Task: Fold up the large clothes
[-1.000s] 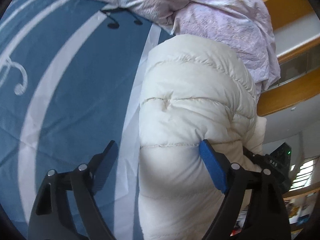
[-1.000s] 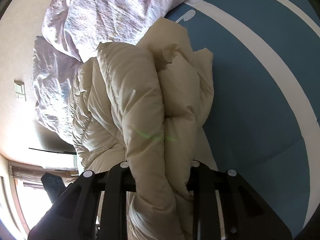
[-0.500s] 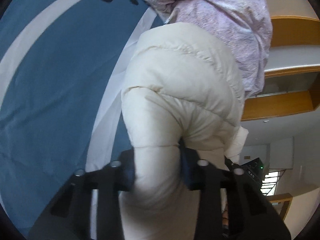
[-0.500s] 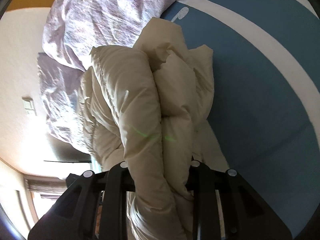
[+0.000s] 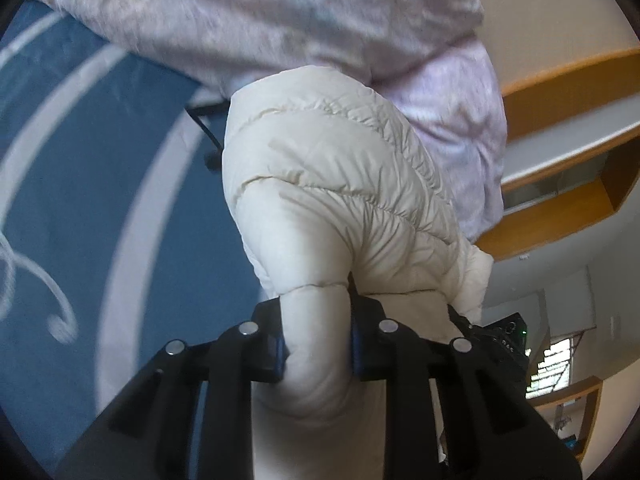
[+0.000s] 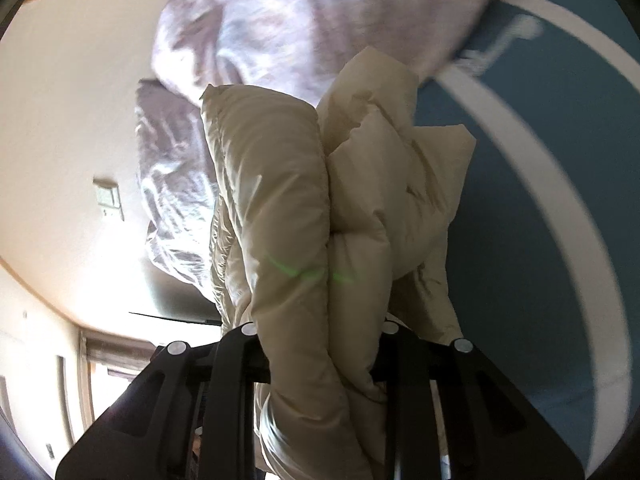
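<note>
1. The left claw (image 5: 316,350) is closing on a bulging fold of the cream puffer jacket (image 5: 340,184); its blue pads already press the fabric from both sides.
2. The right claw (image 6: 324,354) pinches a thick bunch of the same jacket (image 6: 280,184), several quilted layers squeezed between its jaws.
3. The jacket hangs between both claws above the blue bed sheet (image 5: 80,184) with white curved stripes.
4. A crumpled lilac duvet (image 5: 280,12) lies just behind the jacket.
</note>
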`<action>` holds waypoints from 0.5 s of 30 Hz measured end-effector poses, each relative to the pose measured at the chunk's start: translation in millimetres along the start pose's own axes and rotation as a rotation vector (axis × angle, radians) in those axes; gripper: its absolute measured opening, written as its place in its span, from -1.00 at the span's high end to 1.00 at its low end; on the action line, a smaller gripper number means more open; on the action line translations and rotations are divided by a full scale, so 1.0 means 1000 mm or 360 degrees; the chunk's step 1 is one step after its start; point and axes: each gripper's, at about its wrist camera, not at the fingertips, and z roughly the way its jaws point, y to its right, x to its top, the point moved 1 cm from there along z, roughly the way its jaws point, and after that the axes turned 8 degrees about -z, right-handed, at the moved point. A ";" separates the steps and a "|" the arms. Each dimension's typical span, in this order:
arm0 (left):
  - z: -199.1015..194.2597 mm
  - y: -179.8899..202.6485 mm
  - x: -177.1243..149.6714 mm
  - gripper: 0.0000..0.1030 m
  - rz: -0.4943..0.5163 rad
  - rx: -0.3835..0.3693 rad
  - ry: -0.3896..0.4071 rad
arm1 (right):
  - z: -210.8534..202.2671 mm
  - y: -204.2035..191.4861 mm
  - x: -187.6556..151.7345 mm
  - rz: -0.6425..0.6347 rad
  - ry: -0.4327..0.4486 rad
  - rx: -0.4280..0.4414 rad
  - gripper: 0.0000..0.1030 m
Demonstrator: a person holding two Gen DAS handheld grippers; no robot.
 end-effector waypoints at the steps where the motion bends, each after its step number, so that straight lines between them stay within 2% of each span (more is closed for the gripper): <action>1: -0.003 -0.004 0.006 0.55 -0.0005 0.0008 0.0019 | 0.008 -0.005 0.003 -0.0024 -0.0017 -0.0006 0.55; 5: -0.012 -0.021 0.027 0.55 -0.0013 0.0076 0.0090 | 0.037 -0.017 0.013 -0.0122 -0.0104 -0.0088 0.55; 8: -0.009 -0.032 0.037 0.54 -0.0023 0.0166 0.0130 | 0.058 -0.021 0.020 -0.0197 -0.0186 -0.0231 0.55; 9: -0.006 -0.036 0.039 0.51 -0.0026 0.0203 0.0133 | 0.066 -0.021 0.022 -0.0249 -0.0225 -0.0329 0.51; 11: -0.002 -0.043 0.041 0.40 -0.0025 0.0277 0.0131 | 0.076 -0.024 0.021 -0.0344 -0.0276 -0.0502 0.27; 12: -0.002 -0.045 0.040 0.28 -0.0018 0.0325 0.0142 | 0.076 -0.028 0.022 -0.0399 -0.0281 -0.0576 0.11; 15: -0.011 -0.042 0.040 -0.03 0.0042 0.0453 0.0222 | 0.062 -0.045 0.026 -0.0584 -0.0198 -0.0787 -0.25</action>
